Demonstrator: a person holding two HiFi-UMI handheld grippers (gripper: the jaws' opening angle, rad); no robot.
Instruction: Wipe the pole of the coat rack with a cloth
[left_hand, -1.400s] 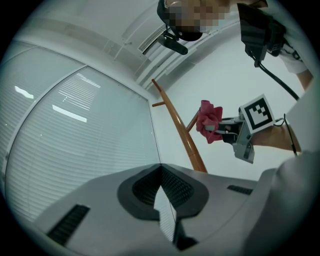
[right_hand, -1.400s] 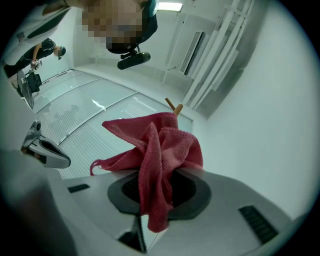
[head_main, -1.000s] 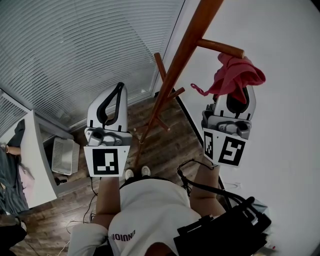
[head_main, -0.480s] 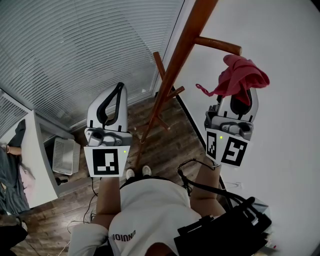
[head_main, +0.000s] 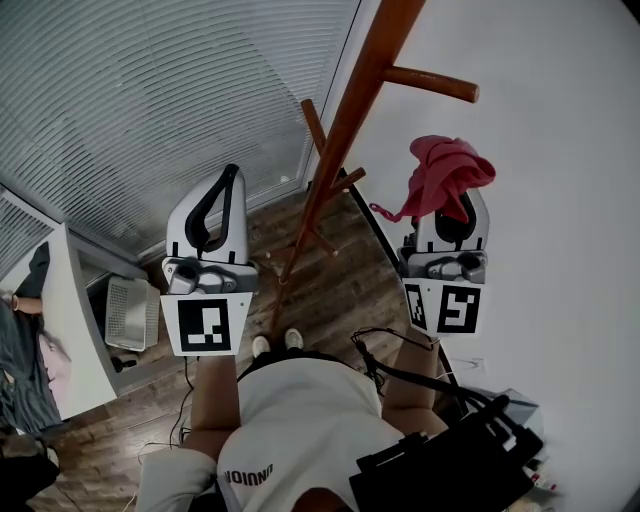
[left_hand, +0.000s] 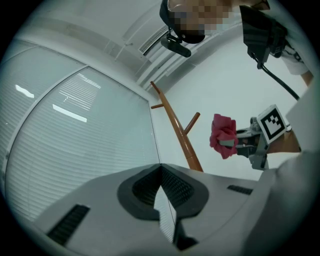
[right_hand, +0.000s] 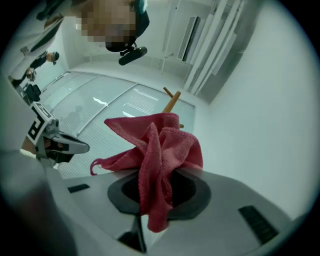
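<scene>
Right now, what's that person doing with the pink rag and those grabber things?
A person stands by a wooden coat rack, holding two grippers. The right gripper is shut on a pink cloth, held up beside the pole but not touching it. The left gripper is shut and empty.

Right gripper (head_main: 447, 215) carried the red cloth (head_main: 442, 172) lower, away from the upper peg (head_main: 430, 83), nearer the pole (head_main: 350, 120), left gripper (head_main: 226, 188) edged left.
</scene>
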